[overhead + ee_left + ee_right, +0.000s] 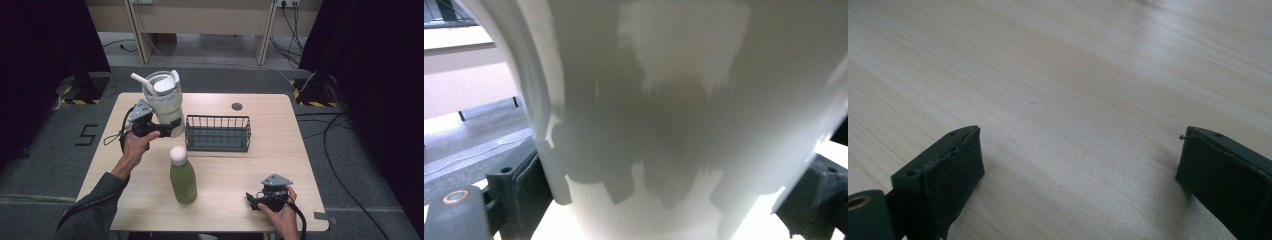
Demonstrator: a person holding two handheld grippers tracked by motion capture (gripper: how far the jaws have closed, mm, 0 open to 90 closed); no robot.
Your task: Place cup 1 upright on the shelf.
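A large white tumbler (165, 102) with a clear lid and a white straw is held off the table at the back left, tilted a little. My left gripper (167, 129) is shut on its lower body. In the left gripper view the white tumbler wall (674, 115) sits between both black jaws, which press on its sides. My right gripper (251, 200) rests near the table's front right edge, jaws open and pointing left. In the right gripper view its two pads (943, 175) stand wide apart over bare wood, nothing between them.
A dark wire basket (218, 133) stands at the table's middle, just right of the tumbler. A green bottle (183, 176) with a white cap stands upright in front of it. A small round dark disc (237, 106) lies at the back. Black curtains flank the table.
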